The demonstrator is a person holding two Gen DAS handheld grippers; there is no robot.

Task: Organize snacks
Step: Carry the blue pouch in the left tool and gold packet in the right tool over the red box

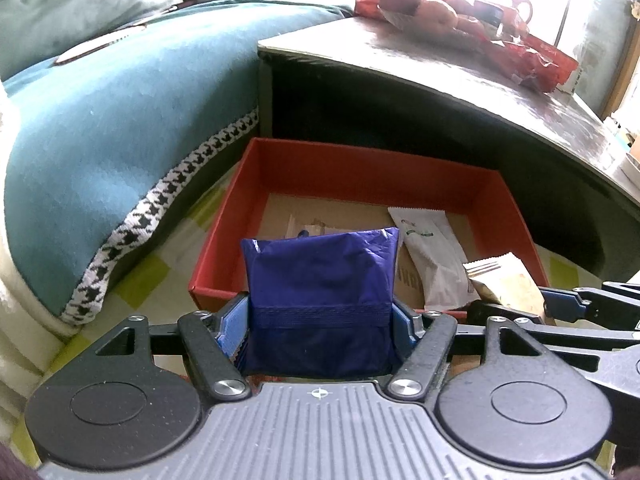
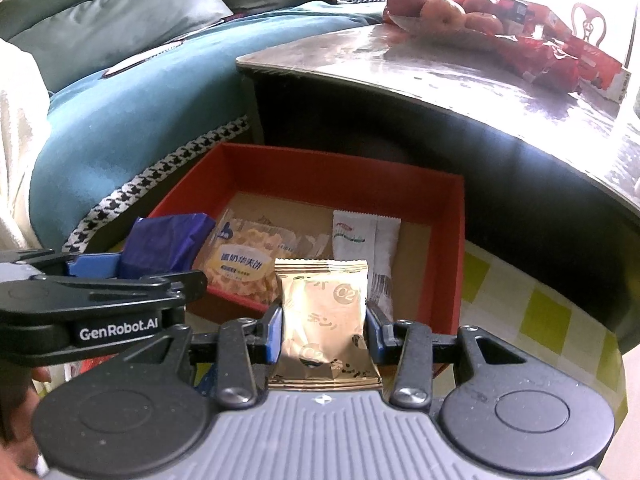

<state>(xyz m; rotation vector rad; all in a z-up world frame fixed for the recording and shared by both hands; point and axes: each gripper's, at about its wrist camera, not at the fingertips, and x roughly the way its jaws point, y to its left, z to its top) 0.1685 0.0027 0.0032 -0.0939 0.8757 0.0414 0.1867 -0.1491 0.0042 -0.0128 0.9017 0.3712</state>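
Your left gripper [image 1: 320,320] is clenched on a glossy dark blue foil packet [image 1: 320,276], puffy and square, its sealed edge crimped. Your right gripper [image 2: 325,328] grasps a shiny gold foil packet [image 2: 324,304] with a zigzag top edge; the jaws press on both its sides. Both packets hang over the near edge of a shallow red cardboard box [image 2: 448,240] with a bare brown floor.

Inside the box you can count two packets clearly: one long white paper-like sachet [image 2: 368,240] and one clear plastic packet of yellow biscuits [image 2: 244,268]. More thin wrappers lie behind the biscuits, but I cannot count them.

The box stands on a floor mat with yellow-green and white squares [image 2: 548,320], between a teal fabric sofa [image 1: 120,120] with a black-and-white houndstooth border and a low dark counter [image 2: 440,80] with a reflecting top. On the counter there are red plastic bags [image 2: 552,60] and several round reddish fruits [image 2: 440,12].
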